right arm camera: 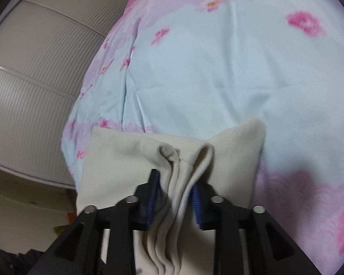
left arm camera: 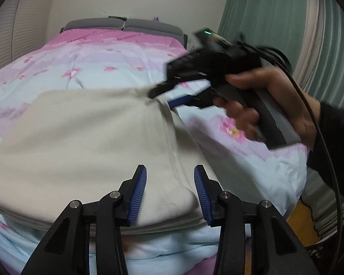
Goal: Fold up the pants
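Note:
The cream pants lie folded flat on the bed, filling the middle of the left wrist view. My left gripper is open just above their near edge, with cloth under the gap and nothing pinched. My right gripper reaches in from the right and holds the far right corner of the pants. In the right wrist view my right gripper is shut on a bunched fold of the pants, and the cloth hangs in pleats between its blue pads.
The bed has a pink and light blue flowered cover and a grey headboard. Green curtains hang at the right. A ribbed white wardrobe stands left of the bed.

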The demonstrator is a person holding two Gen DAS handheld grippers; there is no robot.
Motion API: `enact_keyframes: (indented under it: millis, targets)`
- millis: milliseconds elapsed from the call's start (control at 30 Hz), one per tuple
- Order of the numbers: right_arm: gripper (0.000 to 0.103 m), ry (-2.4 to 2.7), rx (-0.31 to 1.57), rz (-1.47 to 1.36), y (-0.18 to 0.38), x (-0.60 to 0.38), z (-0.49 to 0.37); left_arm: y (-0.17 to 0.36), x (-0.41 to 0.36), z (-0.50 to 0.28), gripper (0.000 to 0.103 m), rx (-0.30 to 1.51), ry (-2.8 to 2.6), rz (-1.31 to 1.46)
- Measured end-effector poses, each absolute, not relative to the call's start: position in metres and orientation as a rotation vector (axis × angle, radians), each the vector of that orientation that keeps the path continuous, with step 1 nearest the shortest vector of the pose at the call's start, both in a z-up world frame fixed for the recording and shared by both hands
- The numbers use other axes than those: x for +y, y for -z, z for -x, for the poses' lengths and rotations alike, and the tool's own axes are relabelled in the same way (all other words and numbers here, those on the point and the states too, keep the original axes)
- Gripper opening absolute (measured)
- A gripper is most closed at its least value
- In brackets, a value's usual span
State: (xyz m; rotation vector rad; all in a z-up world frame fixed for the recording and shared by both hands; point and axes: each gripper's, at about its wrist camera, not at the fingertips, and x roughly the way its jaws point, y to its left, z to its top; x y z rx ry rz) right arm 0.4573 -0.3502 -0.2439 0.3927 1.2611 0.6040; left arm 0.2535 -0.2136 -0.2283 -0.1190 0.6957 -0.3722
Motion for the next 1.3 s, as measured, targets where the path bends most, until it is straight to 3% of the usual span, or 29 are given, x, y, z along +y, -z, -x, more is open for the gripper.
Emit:
enact_keyframes:
  millis: [100, 300, 567, 800, 1000, 1133, 1300]
  targets:
    - [0.057, -0.553, 1.201, -0.337, 0.221, -0.355, -0.443, 0.211, -0.187, -0.252, 0.05, 0.67, 0.349, 0.117]
    - [0.066, -0.446, 1.08, -0.365, 0.192, -0.369, -0.377, 0.189, -0.12, -0.256, 0.062, 0.611, 0.211, 0.07]
    - [0.066, -0.299, 1.046, -0.368, 0.209, -0.342, -0.304, 0.2, -0.035, -0.272, 0.062, 0.658, 0.068, 0.09]
    - [0.067, -0.196, 0.981, -0.49, 0.213, -0.355, -0.255, 0.218, 0.009, -0.273, 0.068, 0.717, 0.034, 0.105]
    - [0.082, -0.09, 0.92, -0.381, 0.221, -0.353, -0.229, 0.233, 0.003, -0.276, 0.085, 0.739, -0.001, 0.147]
    - [0.082, -0.04, 0.941, -0.515, 0.235, -0.357, -0.223, 0.244, 0.016, -0.281, 0.088, 0.796, -0.041, 0.272]
    - [0.092, 0.028, 0.917, -0.688, 0.255, -0.363, -0.211, 0.246, 0.013, -0.28, 0.088, 0.801, -0.057, 0.292]
